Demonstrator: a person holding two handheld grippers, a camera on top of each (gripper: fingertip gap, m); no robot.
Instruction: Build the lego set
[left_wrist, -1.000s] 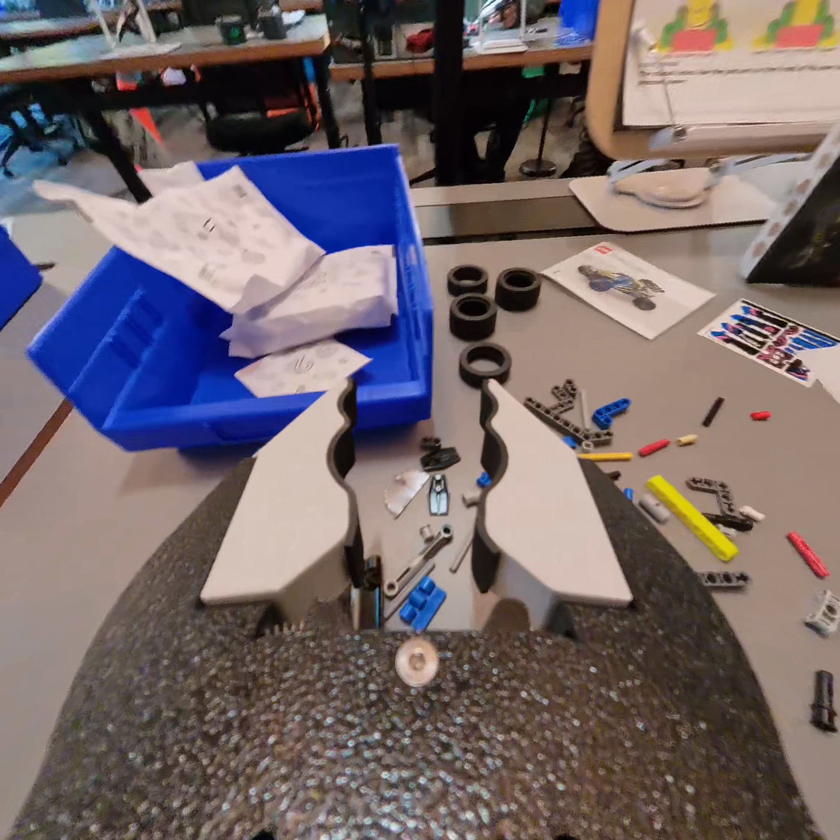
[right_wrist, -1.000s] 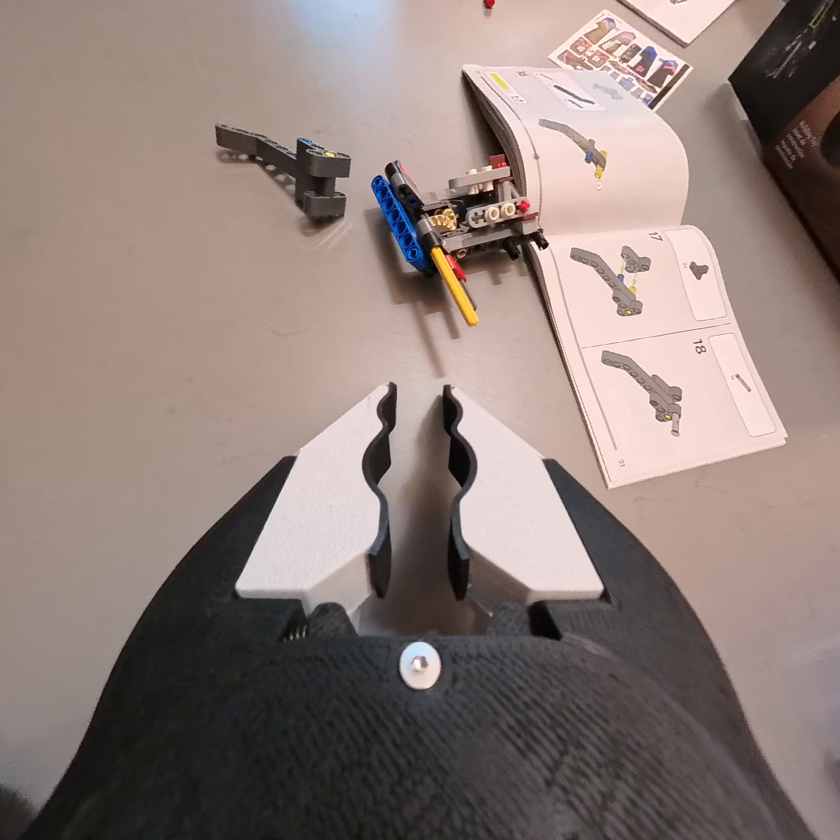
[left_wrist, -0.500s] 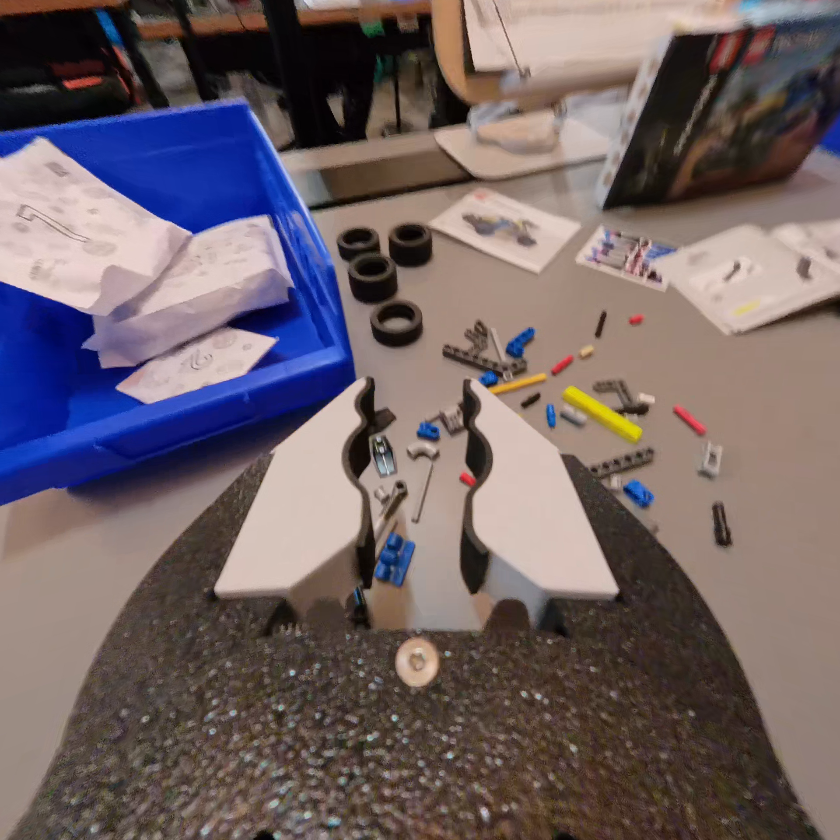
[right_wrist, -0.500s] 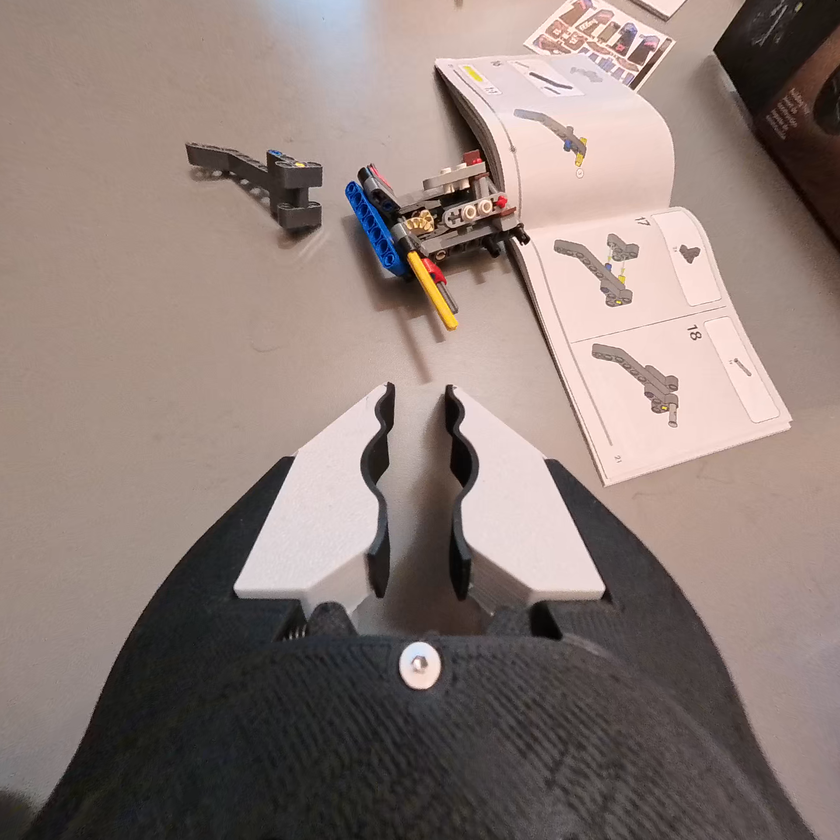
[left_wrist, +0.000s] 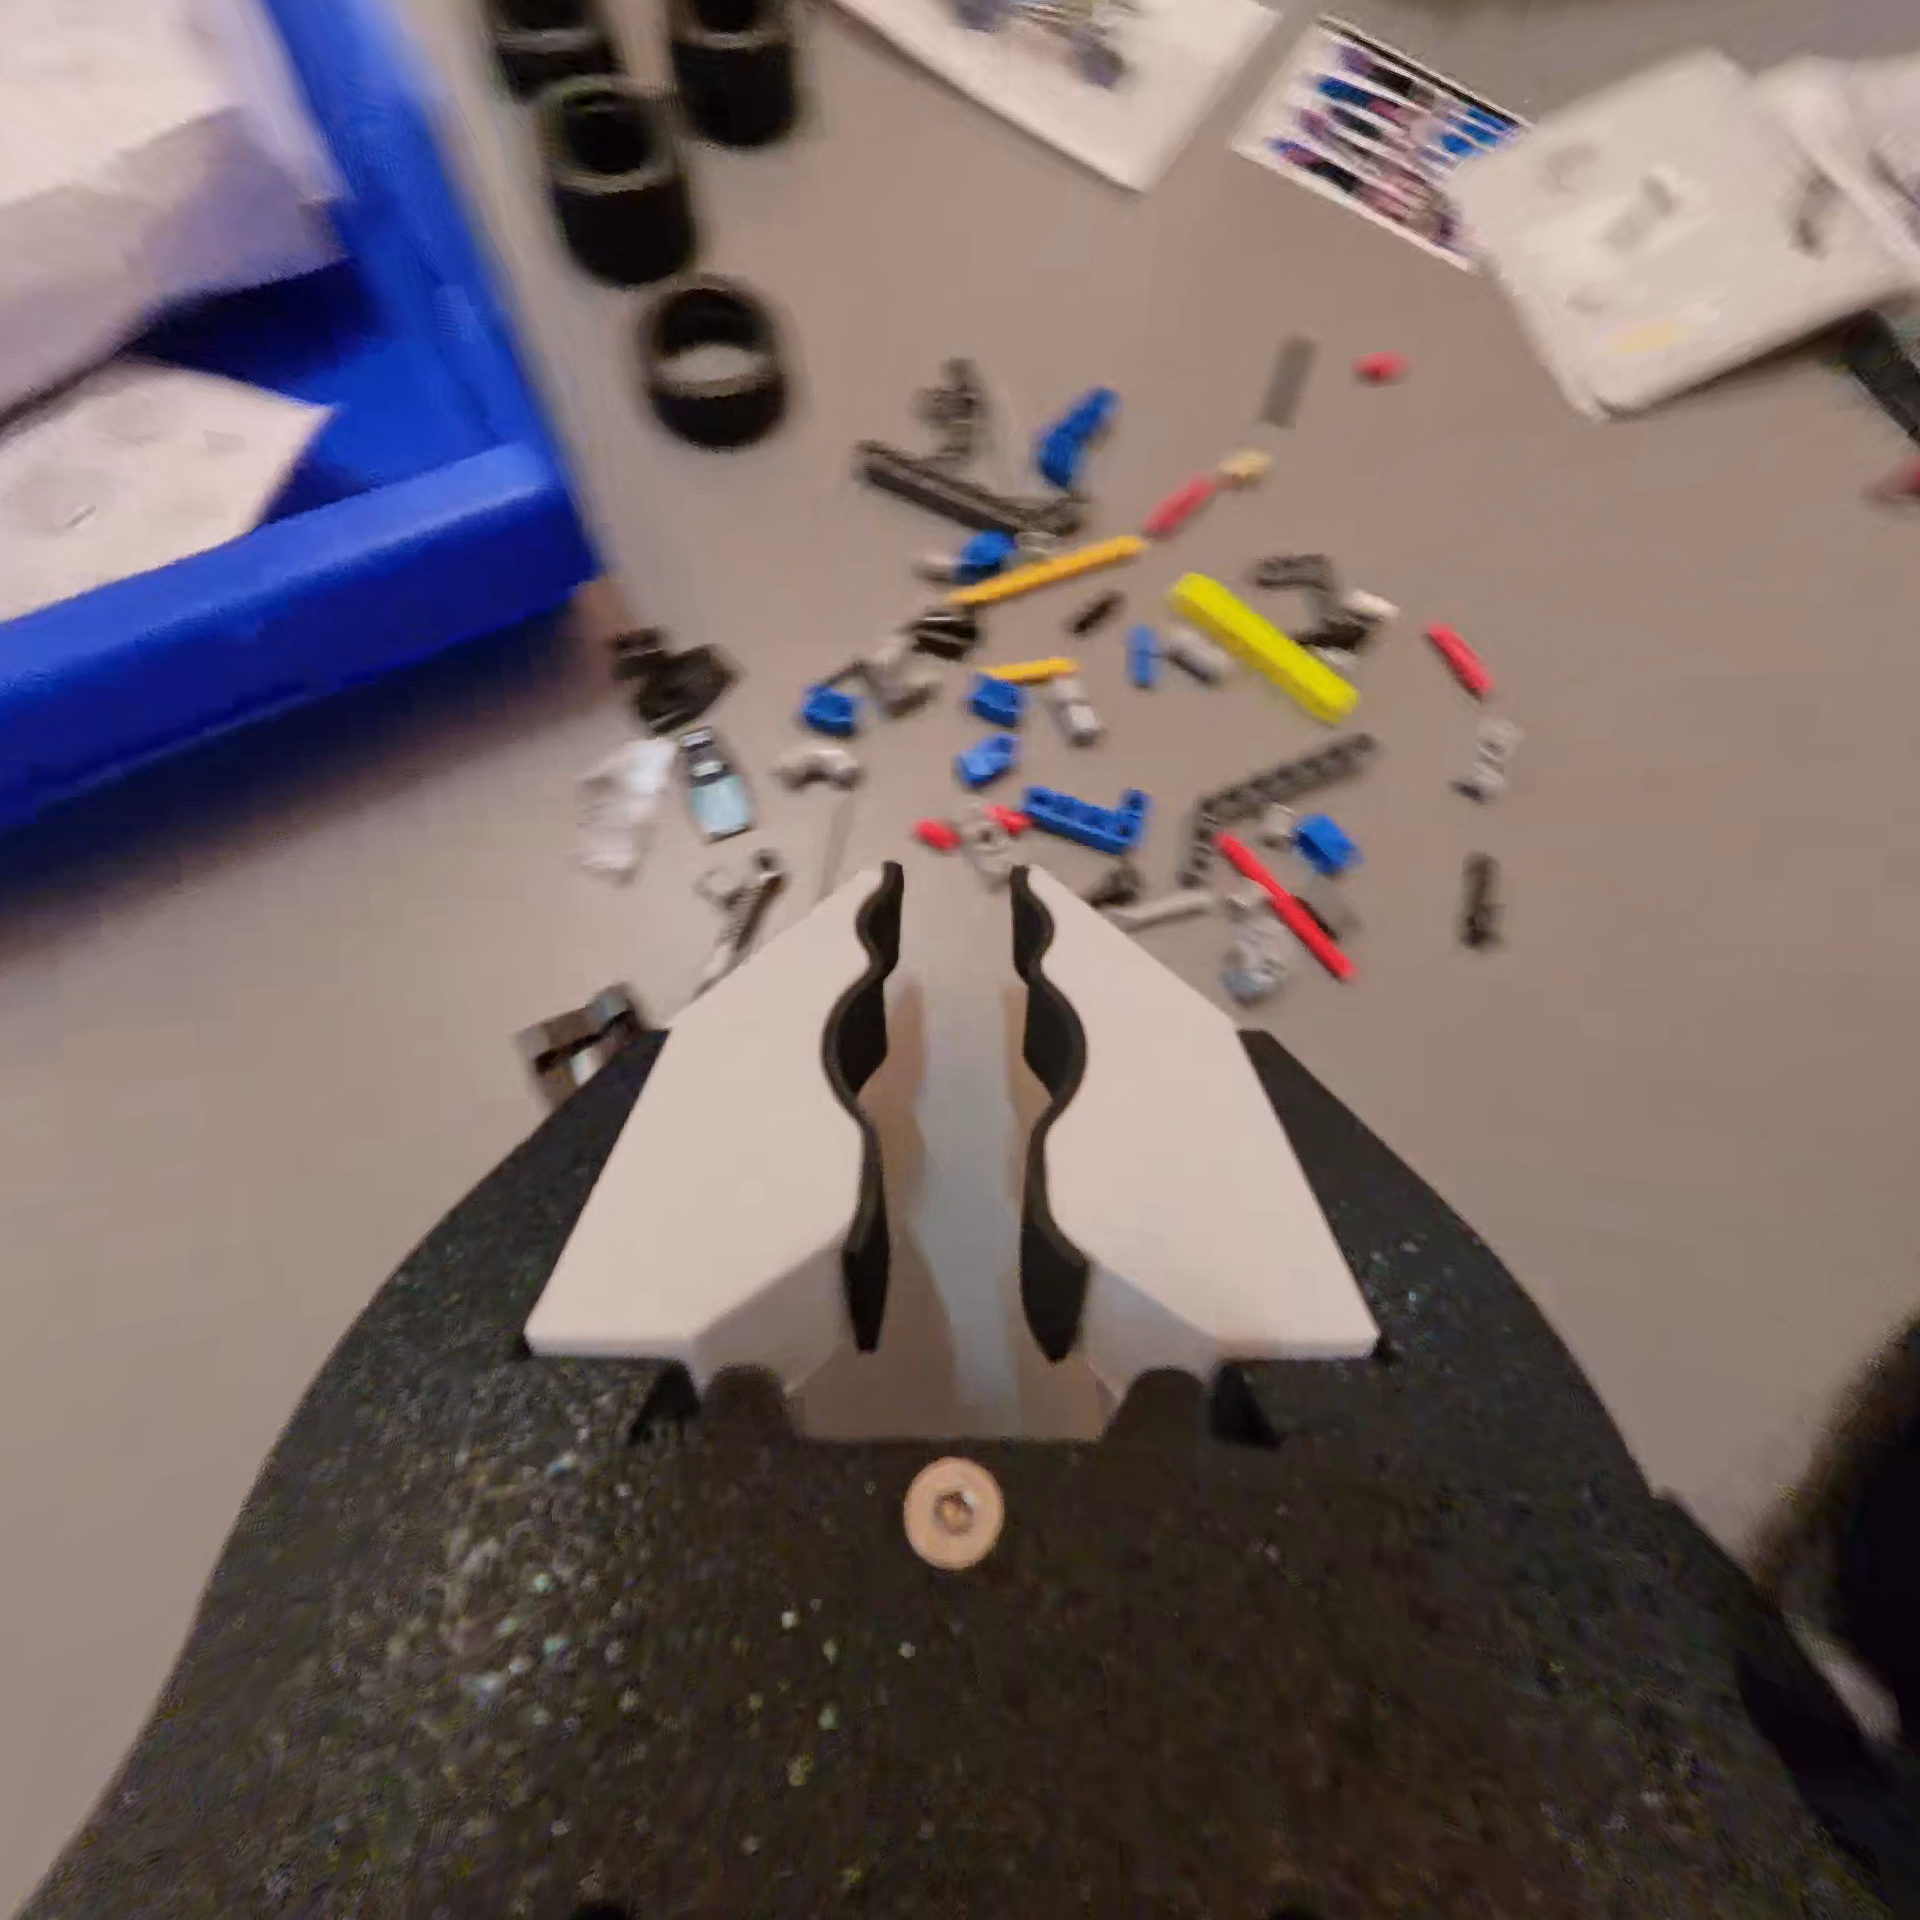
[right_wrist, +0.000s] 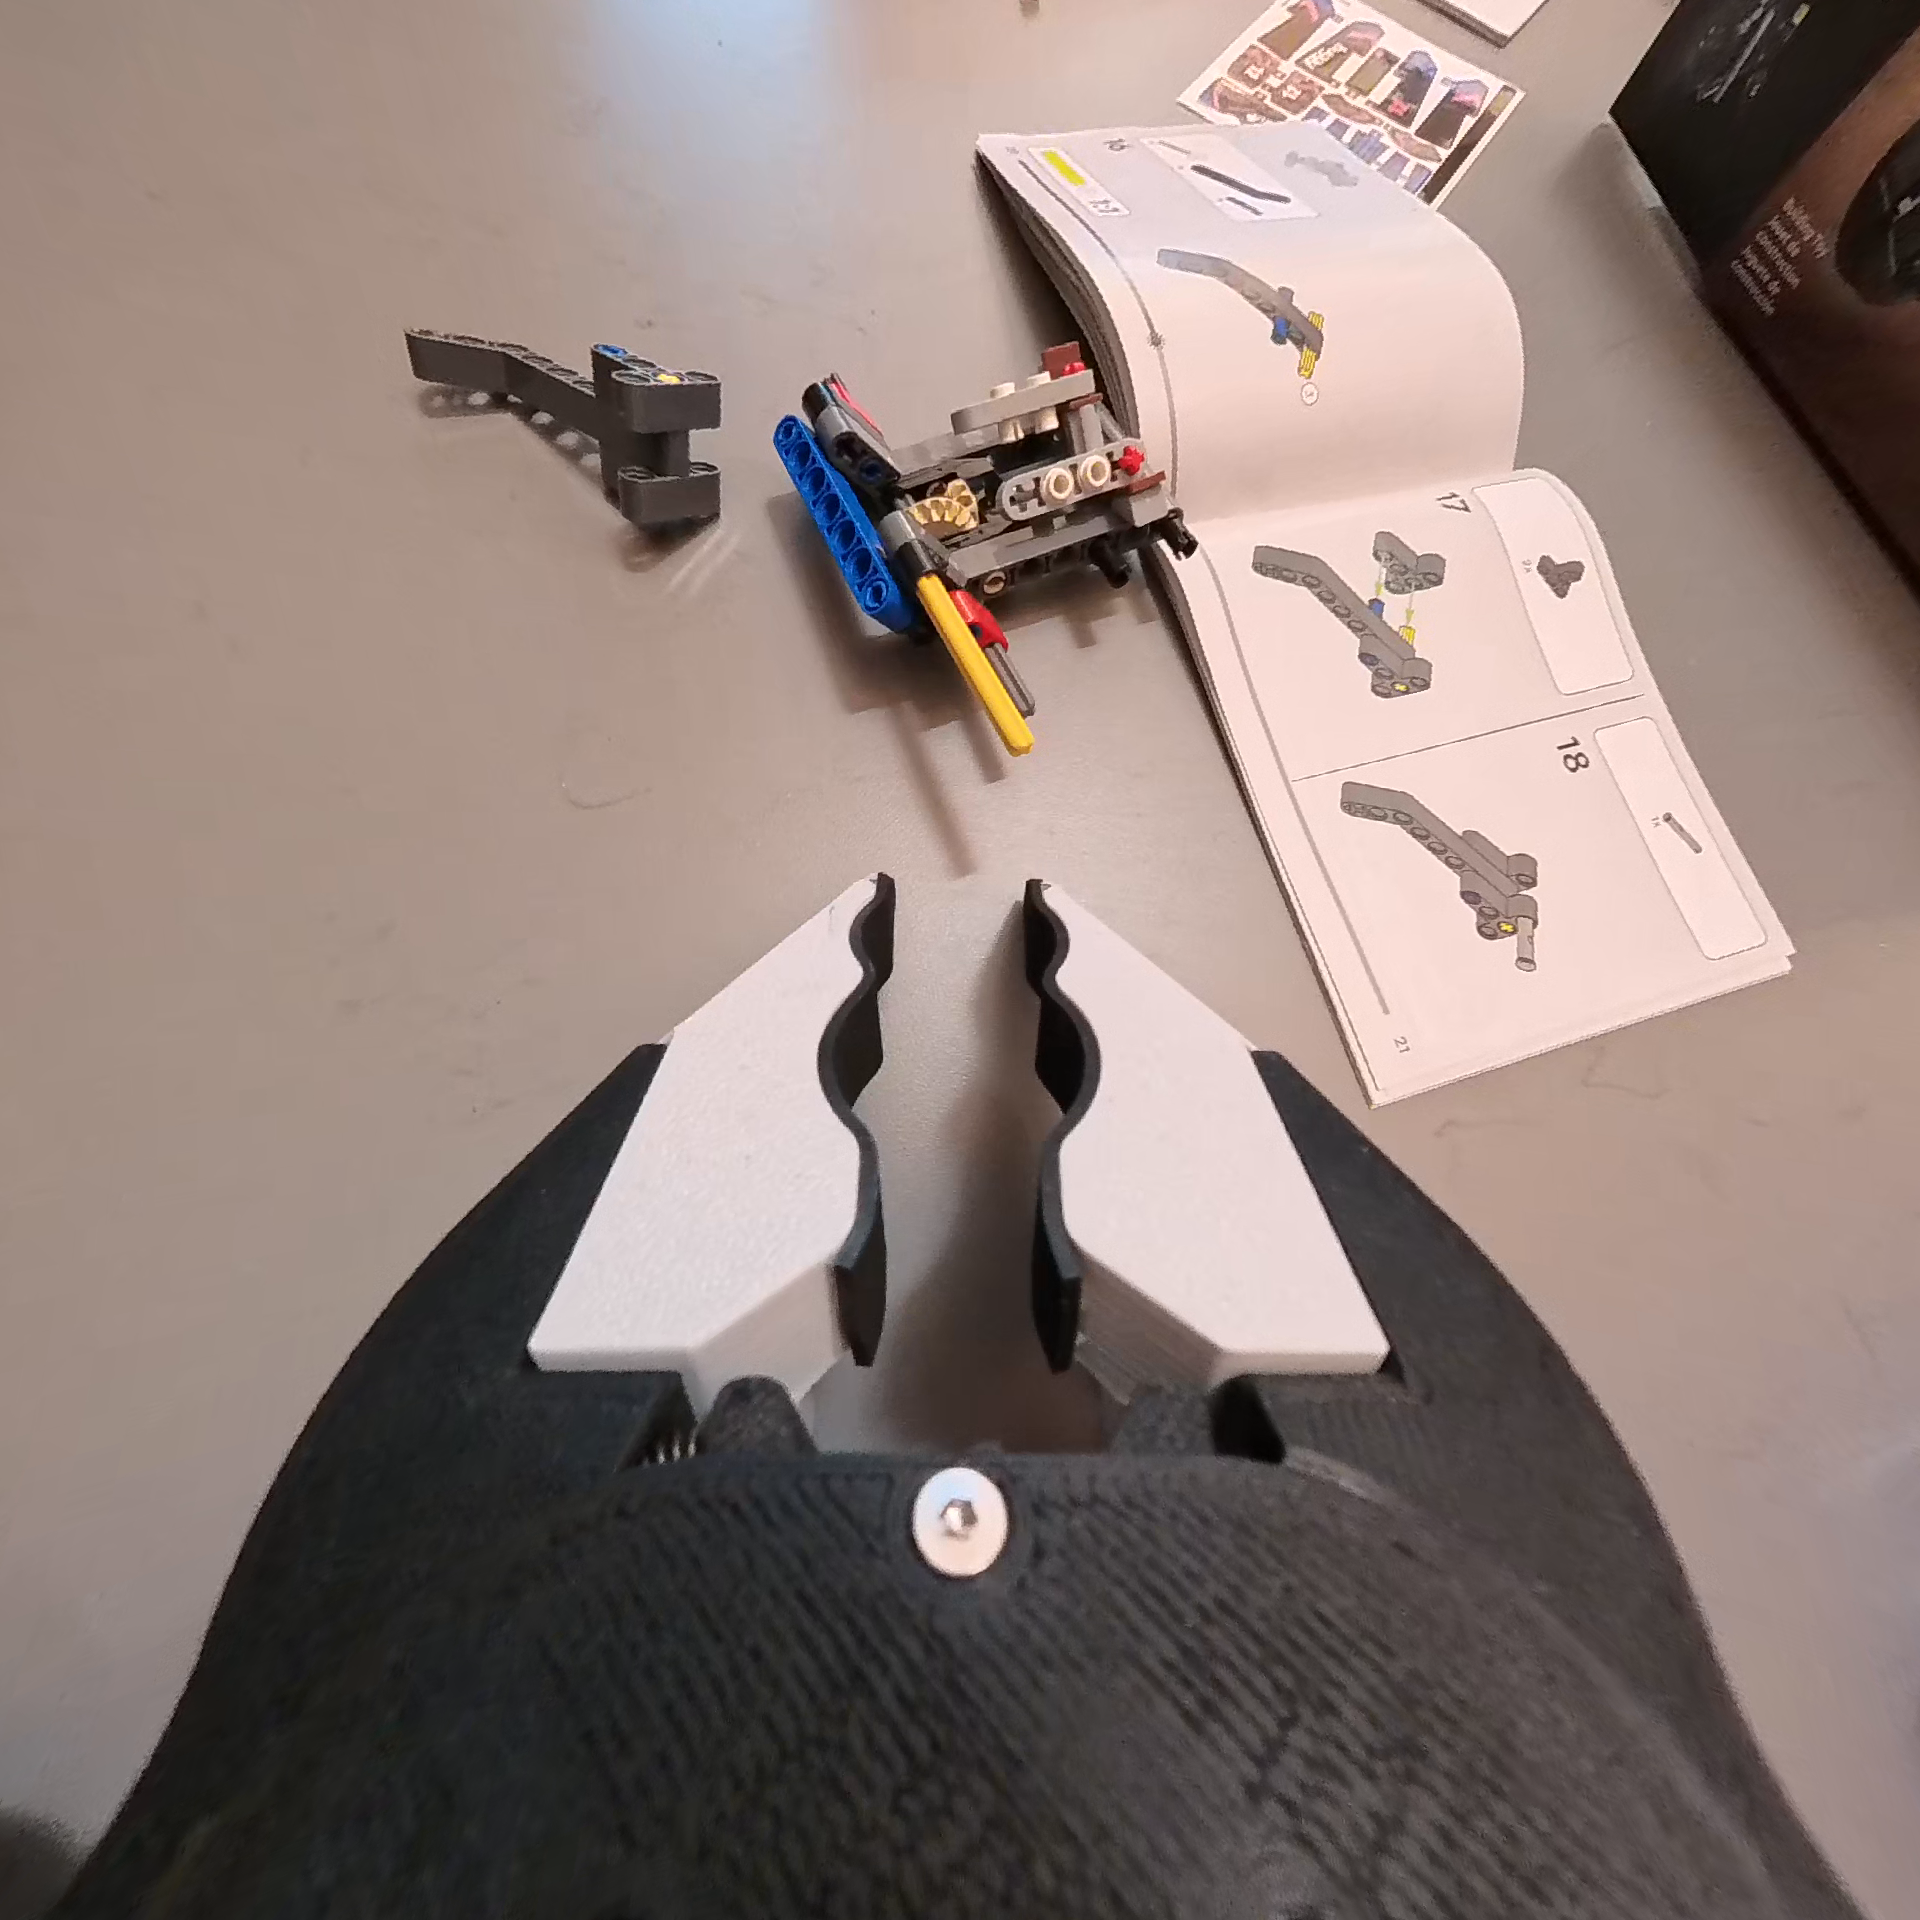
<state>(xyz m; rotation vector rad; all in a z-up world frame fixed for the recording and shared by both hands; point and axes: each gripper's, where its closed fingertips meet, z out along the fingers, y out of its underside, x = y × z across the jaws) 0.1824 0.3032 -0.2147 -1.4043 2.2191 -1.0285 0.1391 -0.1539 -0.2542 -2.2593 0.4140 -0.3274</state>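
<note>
Lego build is split across both views, all on the grey surface (right_wrist: 312, 727).

Left wrist view, heavy motion blur:
- Blue bin (left_wrist: 395, 561) fills upper left, with white paper bags (left_wrist: 125, 457) inside.
- Left tool (left_wrist: 954, 883) sits at frame centre, jaws apart with a narrow gap, nothing between them. Tips hover just short of the loose-parts scatter.
- Black tyres (left_wrist: 717, 364) in a cluster at top centre, just right of the bin.
- Papers and a sticker sheet (left_wrist: 1371, 135) run along the upper right.
- Loose lego parts (left_wrist: 1091, 707) are spread mid-frame. Largest is a yellow beam (left_wrist: 1262, 646) right of centre, then a blue L-beam (left_wrist: 1086, 821) just ahead of the tool tips, then red pins and small grey and black bits, too blurred to sort.

Right wrist view, sharp:
- Open instruction booklet (right_wrist: 1382, 582) takes the upper right, its left pages curling up.
- Right tool (right_wrist: 956, 888) at centre, jaws apart by a narrow gap, empty, above bare surface.
- Partly built lego assembly (right_wrist: 987, 509) lies upper centre, its rear end tucked against the booklet's curled pages. A blue beam sits on its left side and a yellow axle points toward the tool.
- Dark grey bent beam sub-assembly (right_wrist: 613, 426) lies upper left, apart from the main assembly.
</note>
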